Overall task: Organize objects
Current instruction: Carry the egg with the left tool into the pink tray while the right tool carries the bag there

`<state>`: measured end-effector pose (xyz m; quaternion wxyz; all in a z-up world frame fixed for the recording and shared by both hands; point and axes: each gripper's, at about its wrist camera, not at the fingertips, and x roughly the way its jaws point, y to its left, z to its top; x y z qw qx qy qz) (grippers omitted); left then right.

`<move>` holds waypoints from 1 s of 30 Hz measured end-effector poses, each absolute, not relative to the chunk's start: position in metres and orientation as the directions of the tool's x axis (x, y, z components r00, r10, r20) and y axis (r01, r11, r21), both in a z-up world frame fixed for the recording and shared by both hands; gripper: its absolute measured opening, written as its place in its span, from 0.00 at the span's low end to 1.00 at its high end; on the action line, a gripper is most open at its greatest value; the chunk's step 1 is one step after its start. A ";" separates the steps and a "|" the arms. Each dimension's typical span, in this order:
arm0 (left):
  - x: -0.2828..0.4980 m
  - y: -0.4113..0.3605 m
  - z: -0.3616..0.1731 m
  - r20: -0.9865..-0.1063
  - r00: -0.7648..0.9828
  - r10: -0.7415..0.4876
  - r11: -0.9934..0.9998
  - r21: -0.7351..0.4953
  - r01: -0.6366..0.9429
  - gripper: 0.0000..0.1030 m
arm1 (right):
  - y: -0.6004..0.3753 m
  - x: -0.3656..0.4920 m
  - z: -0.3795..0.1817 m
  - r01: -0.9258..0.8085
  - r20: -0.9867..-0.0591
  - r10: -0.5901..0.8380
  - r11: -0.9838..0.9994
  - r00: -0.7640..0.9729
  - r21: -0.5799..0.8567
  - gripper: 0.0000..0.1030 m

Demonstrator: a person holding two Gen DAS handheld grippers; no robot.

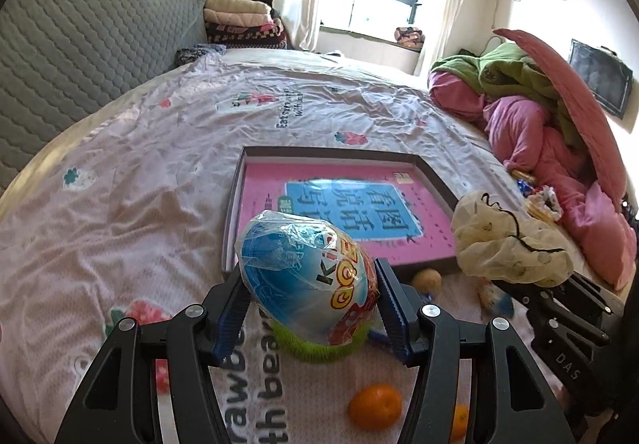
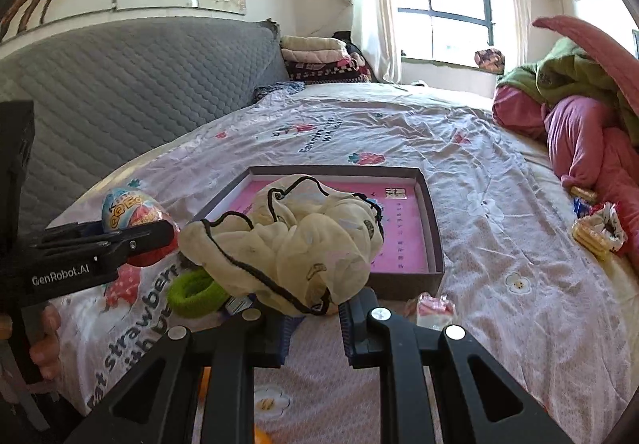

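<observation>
Glossy-wrapped egg [image 1: 303, 276]; sheer cloth scrunchie [image 2: 287, 244].

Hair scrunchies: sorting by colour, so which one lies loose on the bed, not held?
The green scrunchie lies on the sheet; the cream, black-edged scrunchie is pinched in the right gripper's fingers.

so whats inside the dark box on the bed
The box holds a pink book with a blue title panel, lying flat. The wrapped egg and cream scrunchie, both held up in front, hide parts of it.
</observation>
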<state>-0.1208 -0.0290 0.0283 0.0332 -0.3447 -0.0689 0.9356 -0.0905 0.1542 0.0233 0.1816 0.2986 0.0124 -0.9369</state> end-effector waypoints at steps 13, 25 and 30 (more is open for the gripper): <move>-0.186 -0.033 0.014 -0.688 -0.720 0.095 -0.988 -0.152 0.016 0.59 | 0.167 -0.161 0.018 0.276 -0.624 -0.269 -0.957 -0.734 0.088 0.20; -0.227 -0.032 -0.018 -0.768 -0.638 0.057 -0.996 -0.088 0.016 0.60 | 0.154 -0.203 -0.007 0.275 -0.722 -0.231 -0.960 -0.652 0.058 0.20; -0.240 -0.033 -0.031 -0.794 -0.606 0.048 -0.996 -0.083 0.029 0.60 | 0.157 -0.208 -0.016 0.258 -0.750 -0.199 -0.965 -0.631 0.040 0.20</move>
